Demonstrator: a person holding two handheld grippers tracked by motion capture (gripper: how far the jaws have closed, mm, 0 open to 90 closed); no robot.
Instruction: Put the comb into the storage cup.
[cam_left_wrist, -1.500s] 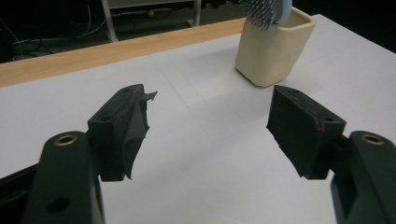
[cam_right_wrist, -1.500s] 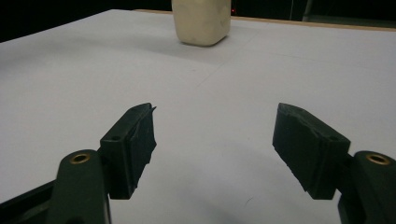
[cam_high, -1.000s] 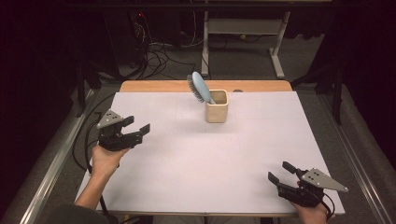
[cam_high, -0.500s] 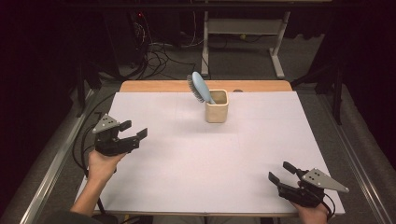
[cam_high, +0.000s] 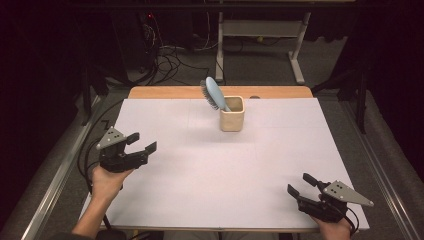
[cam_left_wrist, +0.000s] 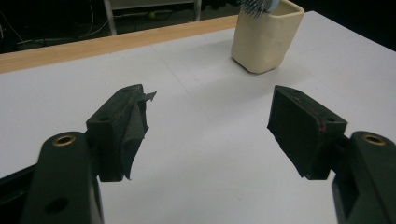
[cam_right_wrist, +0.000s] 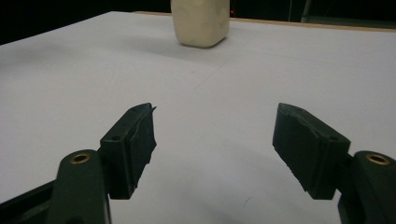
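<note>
Jaws of both my left gripper (cam_high: 142, 143) and right gripper (cam_high: 298, 184) gape empty, the left drawn back toward me, away from the hairbrush (cam_high: 214, 93) standing in its cream cup (cam_high: 232, 116) at twelve o'clock.

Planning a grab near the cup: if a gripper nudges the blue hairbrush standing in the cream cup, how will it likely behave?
The hairbrush leans out over the cup rim, head high, so a nudge would probably swing it around the rim. With so much of it above the small cup, a harder push might tip both. It looks like rigid plastic, so probably stiff.
</note>
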